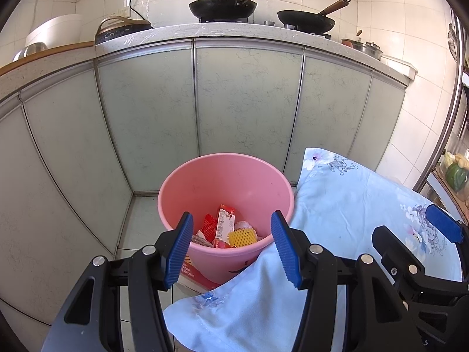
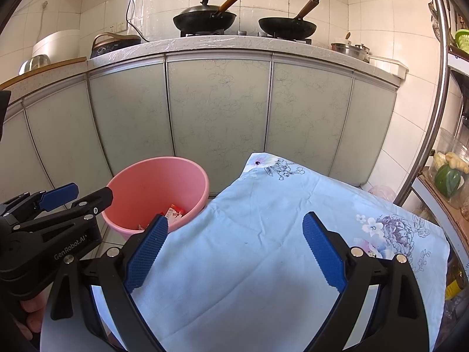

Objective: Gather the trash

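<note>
A pink bucket stands on the floor against the cabinets. It holds trash: red wrappers and a yellow foam net. The bucket also shows in the right wrist view. My left gripper is open and empty, just above the bucket's near rim. My right gripper is open and empty over a light blue floral cloth that covers a table. The cloth's corner hangs beside the bucket in the left wrist view.
Pale green cabinet doors run behind the bucket under a counter with two black woks. A red box lies on the floor by the bucket's base. A metal rack with vegetables stands at the right.
</note>
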### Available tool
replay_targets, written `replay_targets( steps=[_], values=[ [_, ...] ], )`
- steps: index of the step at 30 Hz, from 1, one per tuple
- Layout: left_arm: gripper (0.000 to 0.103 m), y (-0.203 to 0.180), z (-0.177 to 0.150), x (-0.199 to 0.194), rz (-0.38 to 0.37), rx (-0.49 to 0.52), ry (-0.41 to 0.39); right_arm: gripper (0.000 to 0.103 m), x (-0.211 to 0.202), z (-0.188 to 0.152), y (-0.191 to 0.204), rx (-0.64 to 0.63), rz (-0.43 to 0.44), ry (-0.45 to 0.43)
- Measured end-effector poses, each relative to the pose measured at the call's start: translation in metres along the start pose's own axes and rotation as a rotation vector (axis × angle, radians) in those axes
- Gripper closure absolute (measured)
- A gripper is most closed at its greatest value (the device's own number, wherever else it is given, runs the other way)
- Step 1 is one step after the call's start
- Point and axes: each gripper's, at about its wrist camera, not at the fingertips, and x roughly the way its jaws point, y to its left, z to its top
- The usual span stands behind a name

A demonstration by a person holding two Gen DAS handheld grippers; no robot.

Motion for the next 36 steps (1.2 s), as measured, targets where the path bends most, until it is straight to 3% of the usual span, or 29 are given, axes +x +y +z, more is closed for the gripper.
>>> replay_targets(
  steps=[36],
  values=[
    [0.048,-0.0029,-0.0020,0.0021,0.001,0.011,0.009,0.009,0.0008,-0.0026,-0.0004,-0.002,0.007,0.006]
  ],
)
